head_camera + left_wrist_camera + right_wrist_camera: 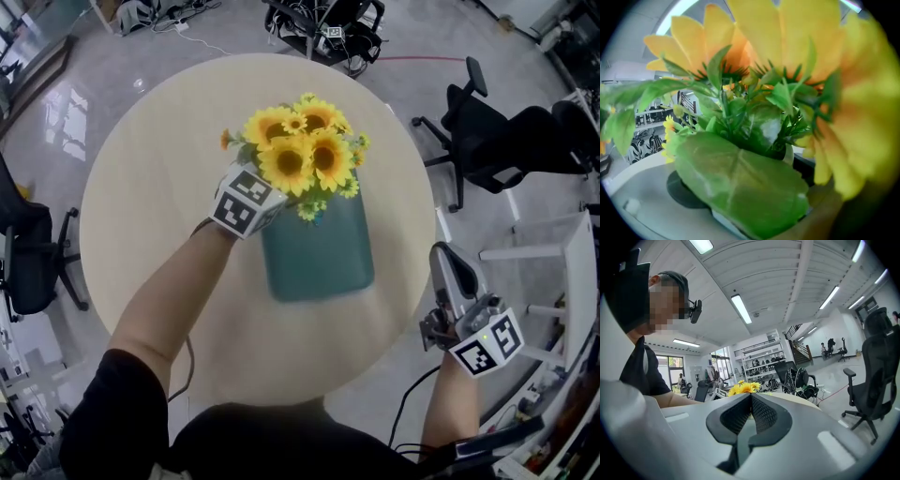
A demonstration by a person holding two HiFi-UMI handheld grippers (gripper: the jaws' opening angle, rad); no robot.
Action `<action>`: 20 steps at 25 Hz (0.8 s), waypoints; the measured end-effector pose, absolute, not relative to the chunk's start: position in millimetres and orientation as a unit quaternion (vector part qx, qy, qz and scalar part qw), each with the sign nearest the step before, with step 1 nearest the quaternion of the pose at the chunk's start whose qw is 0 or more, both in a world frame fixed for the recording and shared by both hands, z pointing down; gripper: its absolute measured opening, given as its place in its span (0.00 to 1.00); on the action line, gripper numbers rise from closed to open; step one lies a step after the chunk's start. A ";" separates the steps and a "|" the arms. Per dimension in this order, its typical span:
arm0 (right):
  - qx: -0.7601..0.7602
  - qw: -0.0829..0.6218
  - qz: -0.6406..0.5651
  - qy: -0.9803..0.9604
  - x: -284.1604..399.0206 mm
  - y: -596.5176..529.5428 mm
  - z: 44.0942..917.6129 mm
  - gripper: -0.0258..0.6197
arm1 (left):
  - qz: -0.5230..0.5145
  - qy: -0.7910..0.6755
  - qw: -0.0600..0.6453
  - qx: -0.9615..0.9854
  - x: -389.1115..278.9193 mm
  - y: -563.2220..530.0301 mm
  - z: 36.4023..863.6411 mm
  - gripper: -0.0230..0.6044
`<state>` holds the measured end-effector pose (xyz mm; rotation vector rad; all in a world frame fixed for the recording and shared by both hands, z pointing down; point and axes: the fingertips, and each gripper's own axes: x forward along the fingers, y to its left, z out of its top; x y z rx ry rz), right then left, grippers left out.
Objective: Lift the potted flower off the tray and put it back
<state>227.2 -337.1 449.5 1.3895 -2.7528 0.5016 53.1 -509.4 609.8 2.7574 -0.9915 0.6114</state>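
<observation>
The potted flower (298, 155), a bunch of yellow sunflowers with green leaves, stands over the far end of the teal tray (323, 267) in the middle of the round table (150, 187). My left gripper (255, 204) reaches in from the left, its jaws hidden under the blooms. In the left gripper view a big leaf (740, 185) covers the gap between the jaws. Only the white pot rim (791, 153) shows, so contact stays hidden. My right gripper (450, 277) hangs beyond the table's right edge, its pads (761, 416) pressed together on nothing.
Black office chairs stand around the table: one at the right (511, 141), one at the left (28, 253), one at the far side (328, 28). A white frame (562, 258) stands close to my right gripper. Shelving (761, 362) lines the far wall.
</observation>
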 end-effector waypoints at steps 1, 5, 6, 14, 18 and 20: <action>0.448 0.008 0.161 -0.879 232.8 -336.6 451.2 0.06 | 0.206 -0.327 0.075 0.919 59.5 -508.8 613.9 0.87; 0.457 0.008 0.167 -0.874 252.6 -335.6 458.7 0.06 | 0.216 -0.314 0.079 0.921 82.1 -507.7 630.1 0.87; 0.459 0.009 0.168 -0.872 256.8 -335.3 460.8 0.06 | 0.220 -0.311 0.079 0.921 86.9 -507.3 634.2 0.87; 0.470 0.010 0.174 -0.865 274.4 -329.8 483.2 0.06 | 0.245 -0.295 0.080 0.920 106.0 -502.0 675.8 0.87; 0.473 0.013 0.180 -0.862 278.2 -332.7 486.8 0.06 | 0.256 -0.288 0.085 0.919 108.9 -503.0 689.5 0.87; 0.475 0.013 0.184 -0.860 283.3 -335.2 488.0 0.06 | 0.252 -0.287 0.090 0.920 111.4 -505.9 692.6 0.87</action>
